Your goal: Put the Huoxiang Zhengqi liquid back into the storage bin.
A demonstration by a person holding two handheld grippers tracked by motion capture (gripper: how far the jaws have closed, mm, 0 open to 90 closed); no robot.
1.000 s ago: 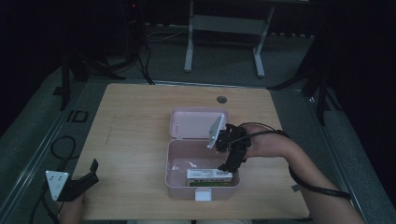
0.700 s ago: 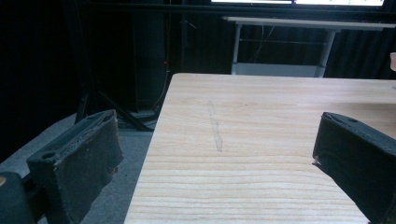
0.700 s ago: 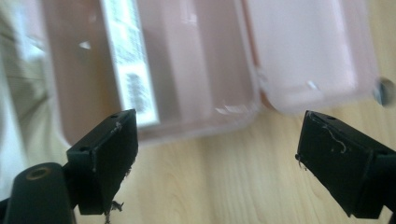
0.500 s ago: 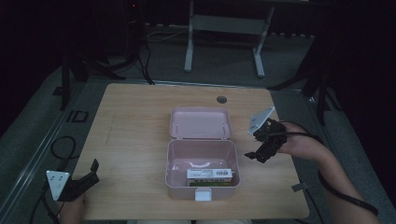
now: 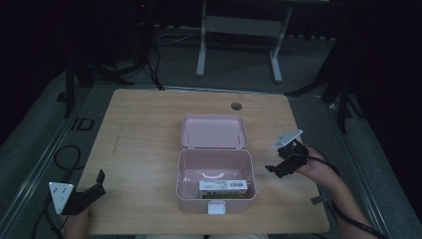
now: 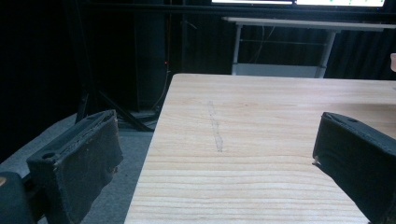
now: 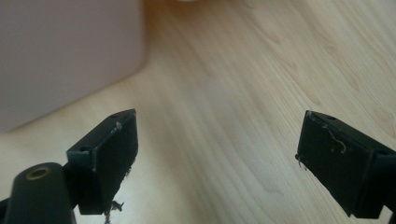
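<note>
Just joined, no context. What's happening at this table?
A person holds a two-jaw gripper in each hand. The pink box sits open mid-table with a labelled white pack inside. The right gripper is beside the box, jaws open and empty. The left gripper rests open at the table's near left corner.

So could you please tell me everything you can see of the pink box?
The pink box looks like matte plastic with rounded corners. It sits open near the middle of the wooden table, its lid swung back and lying on the far side. A pale latch sits on the near wall. Inside, towards the near wall, lies a white labelled pack over something green. Neither gripper touches it.
</note>
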